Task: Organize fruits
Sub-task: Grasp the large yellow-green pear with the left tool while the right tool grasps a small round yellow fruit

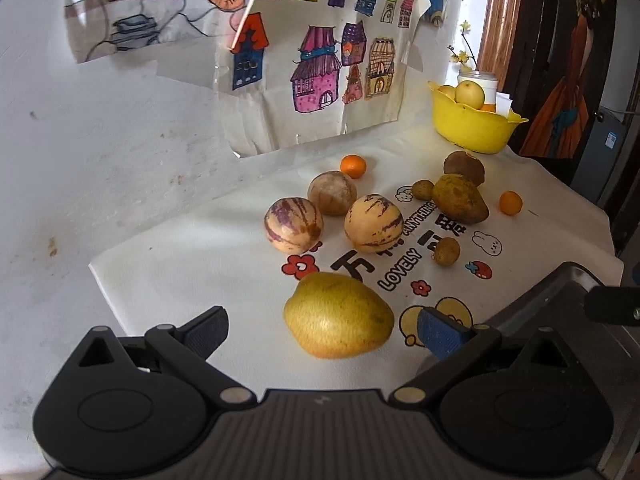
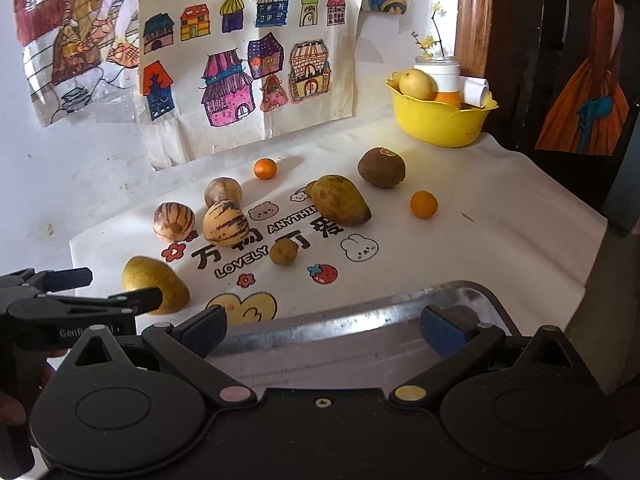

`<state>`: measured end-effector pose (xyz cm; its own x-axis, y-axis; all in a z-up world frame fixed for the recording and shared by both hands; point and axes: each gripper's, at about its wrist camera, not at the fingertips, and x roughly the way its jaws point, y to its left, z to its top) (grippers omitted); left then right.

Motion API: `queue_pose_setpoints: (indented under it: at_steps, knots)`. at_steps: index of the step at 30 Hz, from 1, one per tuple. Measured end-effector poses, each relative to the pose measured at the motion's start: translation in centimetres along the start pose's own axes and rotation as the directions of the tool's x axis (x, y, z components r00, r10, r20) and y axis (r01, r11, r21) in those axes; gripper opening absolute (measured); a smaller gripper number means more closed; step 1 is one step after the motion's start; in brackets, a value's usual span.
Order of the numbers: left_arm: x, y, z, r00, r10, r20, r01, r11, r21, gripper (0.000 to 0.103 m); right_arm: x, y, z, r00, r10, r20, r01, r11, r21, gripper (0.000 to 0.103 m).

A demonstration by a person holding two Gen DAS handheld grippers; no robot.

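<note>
**Wide tongs at the near mango, with round fruit ready to roll**

Left wrist view: black tongs (image 1: 322, 328) stand wide apart and hold nothing, with the yellow mango (image 1: 338, 314) lying between and just ahead of the fingertips on the printed cloth (image 1: 192, 256). My judgement: closing off-centre on that smooth, tapered skin could squirt it sideways. Beyond it sit two striped melons (image 1: 293, 225) and a plain brown one, close together; a nudged mango might knock them along the table toward the wall. The yellow bowl (image 1: 472, 128) at the far right corner already holds fruit.

Right wrist view: right tongs (image 2: 324, 330) are also wide and empty, hovering over the rim of a metal tray (image 2: 360, 314) at the cloth's near edge. The left tongs enter from the left, touching or just beside the mango; I cannot tell which. A spotted green mango (image 2: 340, 200), a brown kiwi-like fruit (image 2: 381, 168) and two small oranges (image 2: 423, 204) lie scattered. The right-hand orange lies nearest the cloth's right edge; a careless sweep could send it off the table.
</note>
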<state>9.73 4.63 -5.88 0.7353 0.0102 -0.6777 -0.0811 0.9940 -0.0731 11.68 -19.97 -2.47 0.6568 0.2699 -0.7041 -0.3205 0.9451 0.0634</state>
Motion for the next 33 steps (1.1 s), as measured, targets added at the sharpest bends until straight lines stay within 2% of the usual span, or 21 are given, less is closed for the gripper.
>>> queue_pose_setpoints:
  at_steps: [7,11,14,16,19,28,33]
  knots:
    - [2.3,-0.3,0.7,1.0,-0.019,-0.015,0.019,1.0,0.01,0.102,2.6,0.0,2.0,1.0,0.011,-0.014,-0.011,1.0,-0.012,0.103]
    - [3.5,-0.6,0.6,0.999,-0.027,-0.038,0.028,0.999,0.019,0.098,4.2,0.0,2.8,0.999,0.017,-0.03,-0.018,1.0,-0.017,0.103]
    - [4.3,-0.7,0.5,0.998,-0.027,-0.058,0.029,0.999,0.033,0.091,5.3,-0.1,3.0,0.999,0.021,-0.043,-0.022,1.0,-0.015,0.103]
    - [4.7,-0.8,0.4,0.998,-0.024,-0.066,0.026,0.999,0.043,0.081,5.9,-0.1,3.1,0.998,0.023,-0.052,-0.024,1.0,-0.017,0.103]
    - [5.1,-1.0,0.2,0.996,-0.031,-0.078,0.035,0.998,0.055,0.075,6.7,-0.2,3.2,0.998,0.026,-0.063,-0.028,0.999,-0.017,0.103]
    - [5.1,-0.6,0.2,0.997,-0.047,-0.064,0.05,0.998,0.045,0.072,9.2,0.0,3.3,0.993,0.057,-0.099,-0.06,0.998,-0.023,0.103]
    - [5.0,-0.3,0.2,0.997,-0.044,-0.063,0.046,0.998,0.038,0.072,11.1,0.4,4.1,0.989,0.105,-0.108,-0.11,0.993,-0.04,0.102]
